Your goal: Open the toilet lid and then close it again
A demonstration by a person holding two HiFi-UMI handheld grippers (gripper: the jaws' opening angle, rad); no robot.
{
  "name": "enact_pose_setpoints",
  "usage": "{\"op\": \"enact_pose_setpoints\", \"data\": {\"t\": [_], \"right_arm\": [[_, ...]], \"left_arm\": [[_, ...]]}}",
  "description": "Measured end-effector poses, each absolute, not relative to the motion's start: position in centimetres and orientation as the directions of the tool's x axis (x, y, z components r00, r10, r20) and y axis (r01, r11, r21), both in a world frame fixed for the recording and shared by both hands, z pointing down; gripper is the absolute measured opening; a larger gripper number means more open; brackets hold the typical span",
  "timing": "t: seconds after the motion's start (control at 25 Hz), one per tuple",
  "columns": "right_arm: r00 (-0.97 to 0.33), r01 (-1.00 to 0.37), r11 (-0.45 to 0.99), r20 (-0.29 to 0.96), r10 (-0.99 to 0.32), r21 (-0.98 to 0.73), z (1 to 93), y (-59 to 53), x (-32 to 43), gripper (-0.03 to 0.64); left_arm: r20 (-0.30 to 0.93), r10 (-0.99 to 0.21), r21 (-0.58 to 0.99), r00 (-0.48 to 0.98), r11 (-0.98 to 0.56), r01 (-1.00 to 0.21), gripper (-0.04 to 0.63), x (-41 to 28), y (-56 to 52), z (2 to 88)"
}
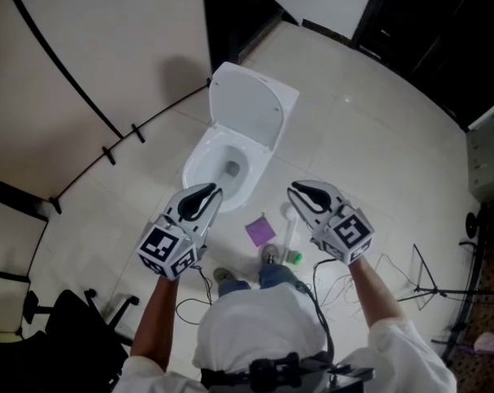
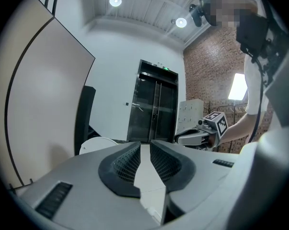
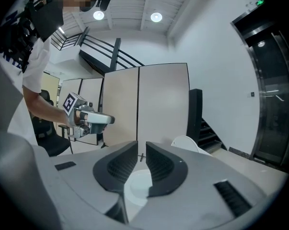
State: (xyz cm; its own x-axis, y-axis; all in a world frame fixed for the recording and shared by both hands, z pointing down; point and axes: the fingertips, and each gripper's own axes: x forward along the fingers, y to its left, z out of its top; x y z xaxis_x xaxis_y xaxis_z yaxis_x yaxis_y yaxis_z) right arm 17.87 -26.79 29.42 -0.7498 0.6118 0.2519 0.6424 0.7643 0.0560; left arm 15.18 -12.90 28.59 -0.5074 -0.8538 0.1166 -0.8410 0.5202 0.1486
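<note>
Head view: white oval toilet lid (image 1: 245, 105) raised upright behind the white bowl (image 1: 199, 164), upper centre. My left fingers (image 1: 199, 201) and right fingers (image 1: 310, 195) hover below it, both closed, empty.

No actual words or numbers can be read anywhere, tbh: only black-and-white square patterns are carried on the cube (image 1: 166, 250) of the left gripper (image 1: 208, 192) and the cube (image 1: 351, 232) of the right gripper (image 1: 296, 191), and the small green sign (image 2: 166, 69) lit above the far lift doors (image 2: 151, 107) is too tiny to be made out.
</note>
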Motion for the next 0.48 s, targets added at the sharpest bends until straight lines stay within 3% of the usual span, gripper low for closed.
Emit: {"op": "enact_pose_setpoints", "data": {"t": [0.48], "right_arm": [[-0.774, 0.574, 0.818, 0.308, 0.553, -0.026, 34.6, -32.7, 14.2, 0.054]], "left_arm": [[0.177, -0.852, 0.140, -0.492, 0.517, -0.845, 0.057, 12.0, -17.3, 30.8]]}}
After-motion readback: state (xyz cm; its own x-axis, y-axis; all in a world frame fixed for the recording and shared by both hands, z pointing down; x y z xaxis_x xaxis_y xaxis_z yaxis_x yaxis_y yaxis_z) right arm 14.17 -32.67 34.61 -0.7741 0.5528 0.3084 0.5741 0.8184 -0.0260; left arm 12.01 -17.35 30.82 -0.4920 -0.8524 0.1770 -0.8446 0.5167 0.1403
